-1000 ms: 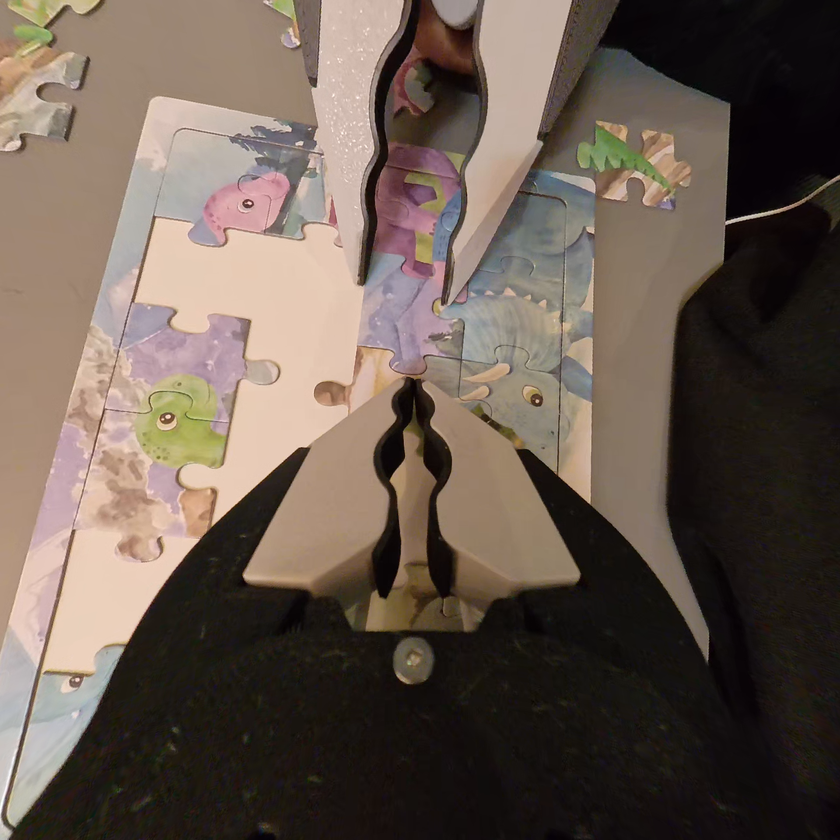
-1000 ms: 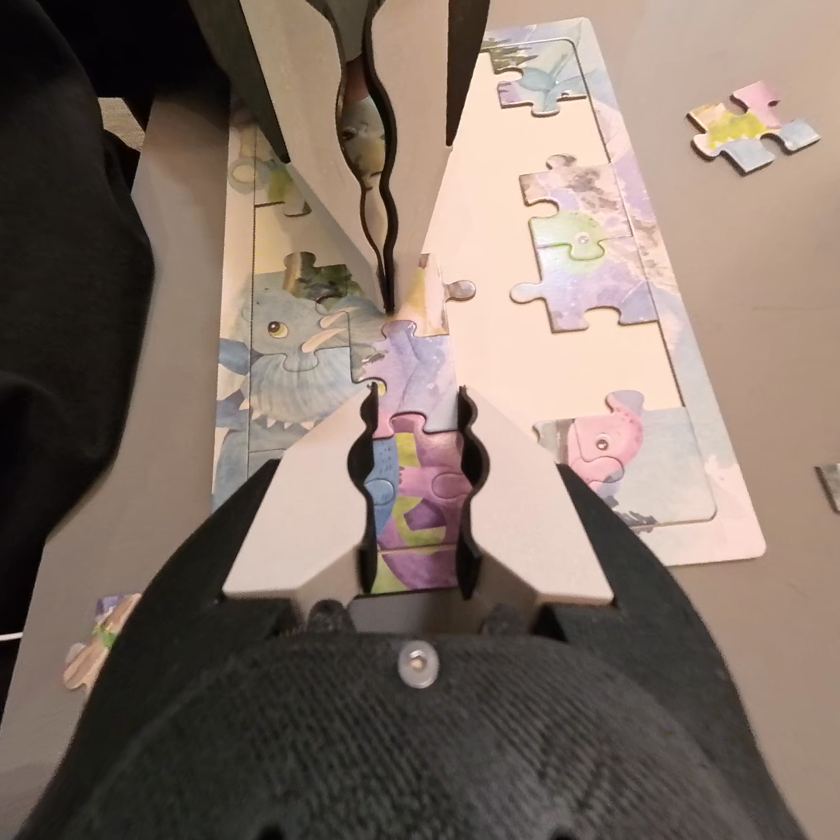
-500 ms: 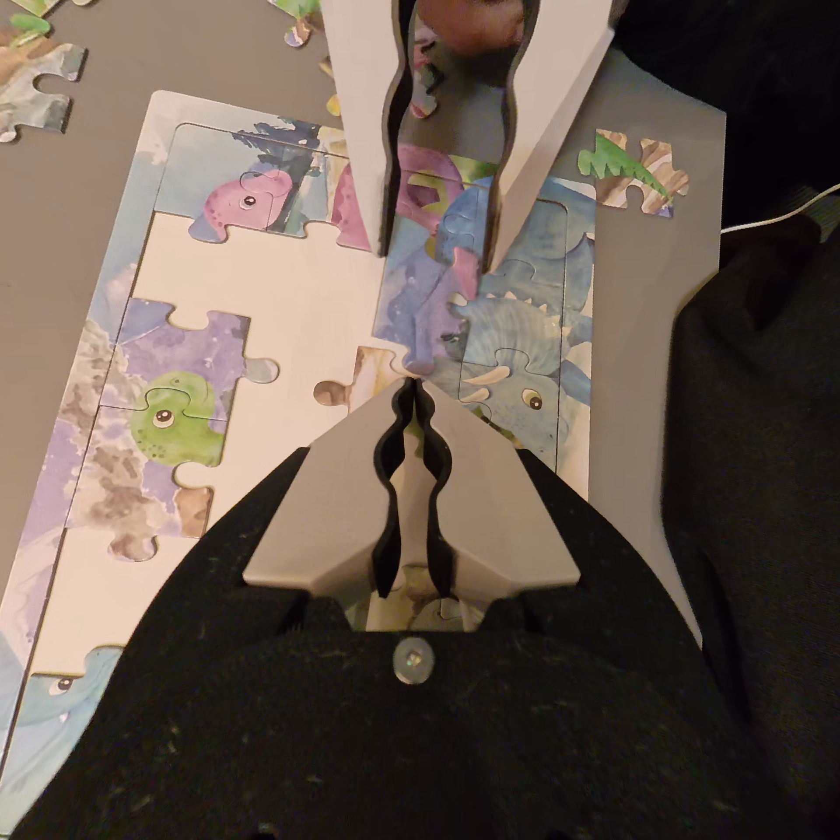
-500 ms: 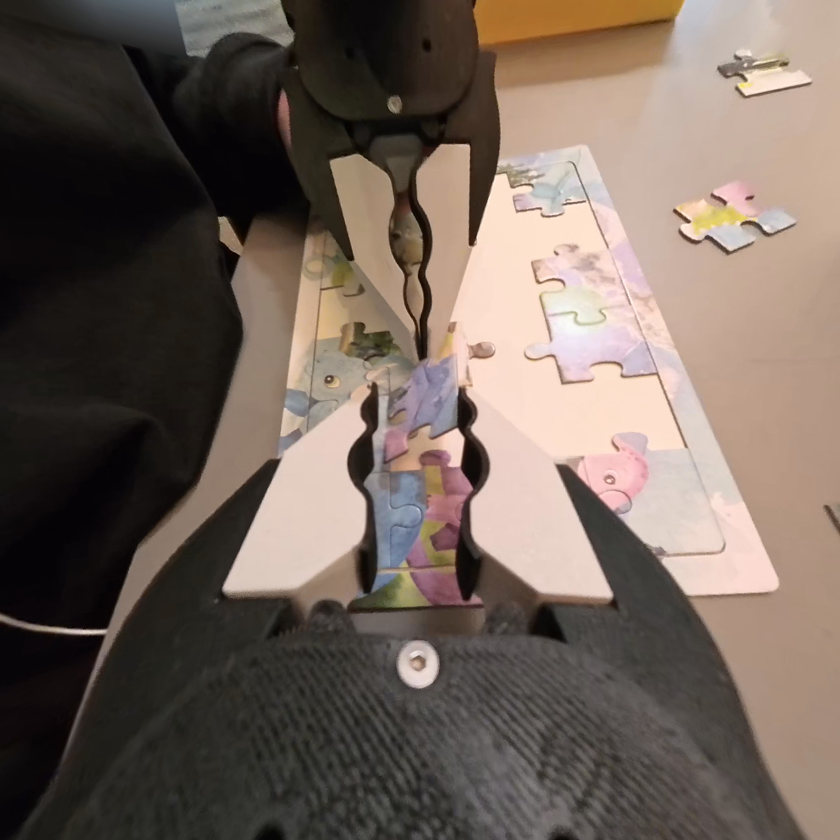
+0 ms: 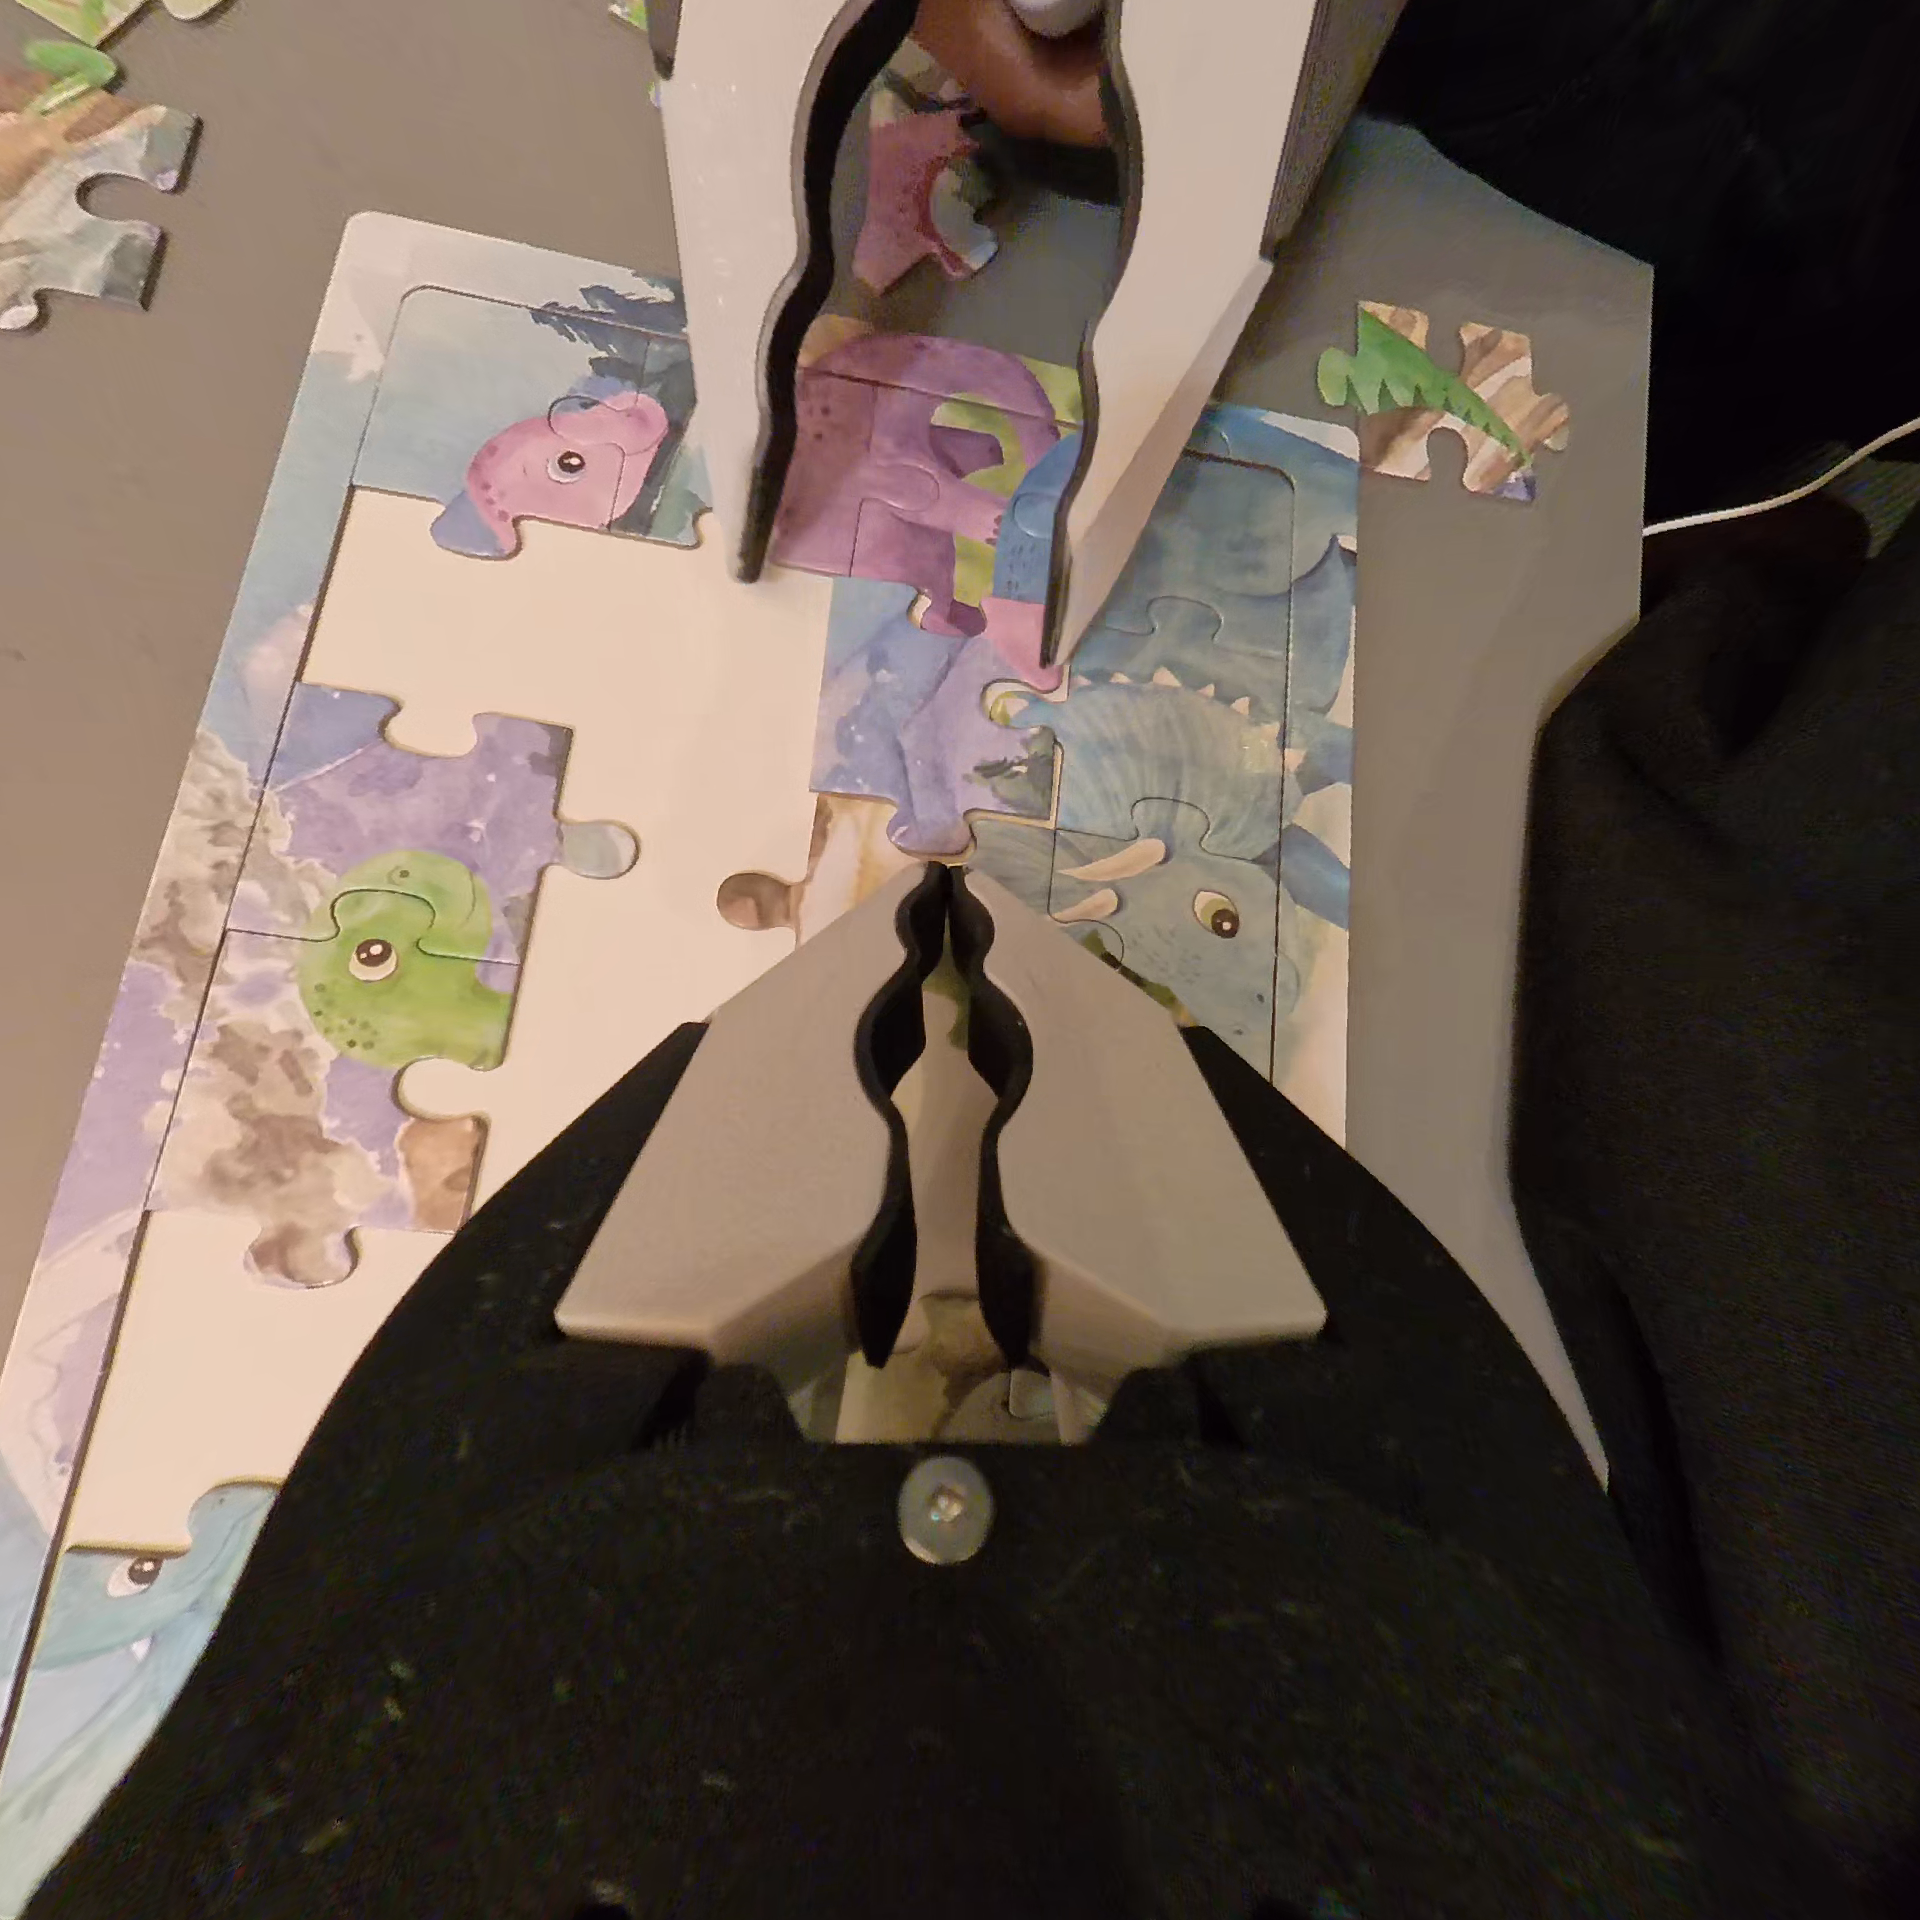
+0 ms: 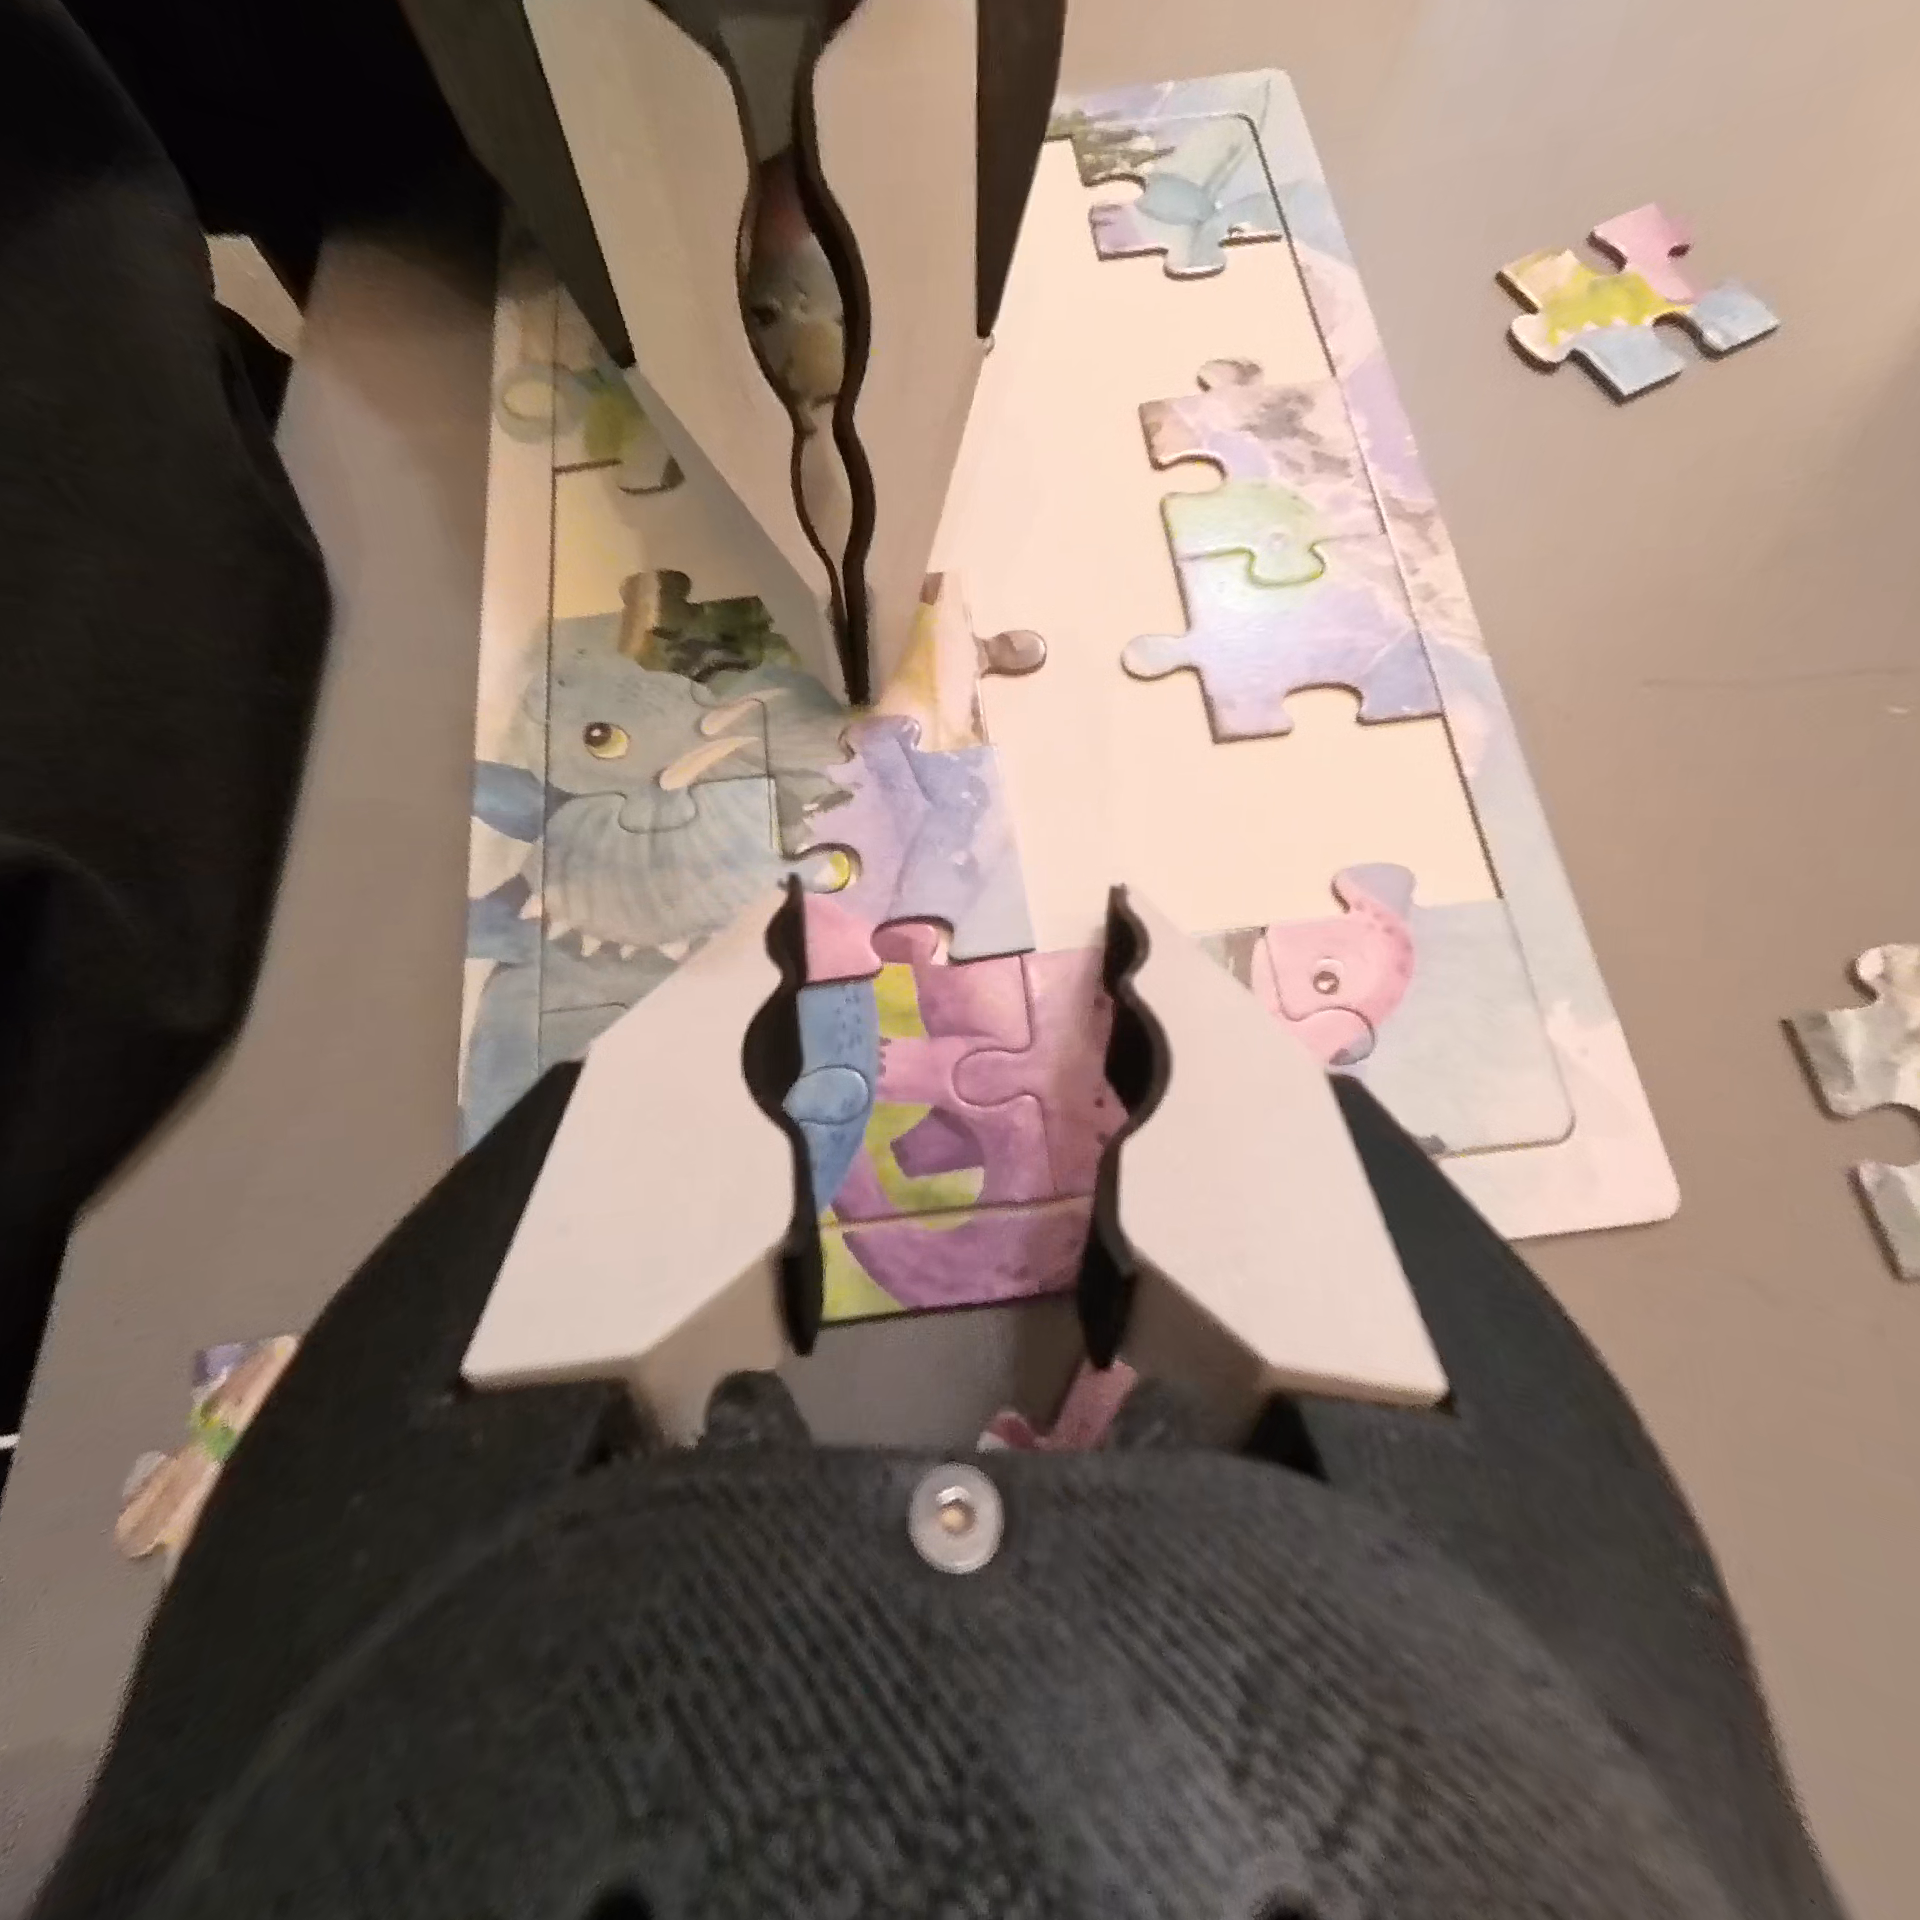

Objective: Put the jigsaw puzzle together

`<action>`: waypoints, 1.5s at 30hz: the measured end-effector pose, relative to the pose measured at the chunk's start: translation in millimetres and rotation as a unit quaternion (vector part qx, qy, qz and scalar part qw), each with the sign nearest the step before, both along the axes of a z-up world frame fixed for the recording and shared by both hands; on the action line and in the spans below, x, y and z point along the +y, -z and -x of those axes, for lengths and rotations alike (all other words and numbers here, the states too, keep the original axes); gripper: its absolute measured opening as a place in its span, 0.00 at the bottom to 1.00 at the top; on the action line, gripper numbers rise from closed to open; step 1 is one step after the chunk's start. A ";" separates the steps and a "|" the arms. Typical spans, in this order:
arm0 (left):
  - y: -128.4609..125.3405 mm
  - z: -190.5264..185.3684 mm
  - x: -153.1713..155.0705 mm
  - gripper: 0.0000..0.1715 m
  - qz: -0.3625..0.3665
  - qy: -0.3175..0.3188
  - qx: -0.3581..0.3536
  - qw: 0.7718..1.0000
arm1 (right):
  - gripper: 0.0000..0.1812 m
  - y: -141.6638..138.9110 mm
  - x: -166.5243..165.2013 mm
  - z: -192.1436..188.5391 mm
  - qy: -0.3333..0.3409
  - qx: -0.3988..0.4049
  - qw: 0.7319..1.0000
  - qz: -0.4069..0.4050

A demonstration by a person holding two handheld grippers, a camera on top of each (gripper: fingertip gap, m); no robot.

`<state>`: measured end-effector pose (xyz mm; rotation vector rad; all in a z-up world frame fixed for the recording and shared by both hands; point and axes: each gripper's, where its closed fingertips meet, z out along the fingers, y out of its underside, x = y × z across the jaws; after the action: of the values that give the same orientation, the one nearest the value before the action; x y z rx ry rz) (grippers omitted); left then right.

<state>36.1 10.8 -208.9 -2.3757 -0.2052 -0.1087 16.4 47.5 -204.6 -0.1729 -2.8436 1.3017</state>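
Your left gripper (image 5: 943, 883) is pinched closed, pressing the purple-blue piece (image 5: 914, 727) into the puzzle tray (image 5: 582, 623) near the desk's edge; your right gripper (image 6: 951, 914) is wide open, holding nothing. Next, fetch another loose piece (image 6: 1636, 296)

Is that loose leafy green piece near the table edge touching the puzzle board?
Apart. In the left wrist view, bare grey table separates the green leaf piece from the puzzle board.

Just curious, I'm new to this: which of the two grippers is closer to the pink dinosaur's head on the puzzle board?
The right gripper: it stands just beside the pink dinosaur head. The left gripper sits farther along the board, by the blue dinosaur's face.
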 end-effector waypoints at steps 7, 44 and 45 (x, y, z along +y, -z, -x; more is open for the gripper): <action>0.1 0.0 0.2 0.00 -0.001 0.000 0.000 1.000 | 0.33 3.4 -6.9 -4.2 -0.011 0.005 1.000 -0.005; -0.8 -1.6 2.2 0.02 -0.003 0.001 -0.001 1.000 | 0.16 -10.4 3.4 15.2 0.034 0.023 0.999 0.010; -1.3 -1.8 2.4 0.03 -0.004 0.001 -0.003 1.000 | 0.13 -12.8 3.6 16.6 0.036 0.026 0.999 0.015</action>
<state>37.8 13.2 -207.7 -2.3671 -0.2051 -0.1163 -0.2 51.1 -191.8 -0.2344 -2.7487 1.3163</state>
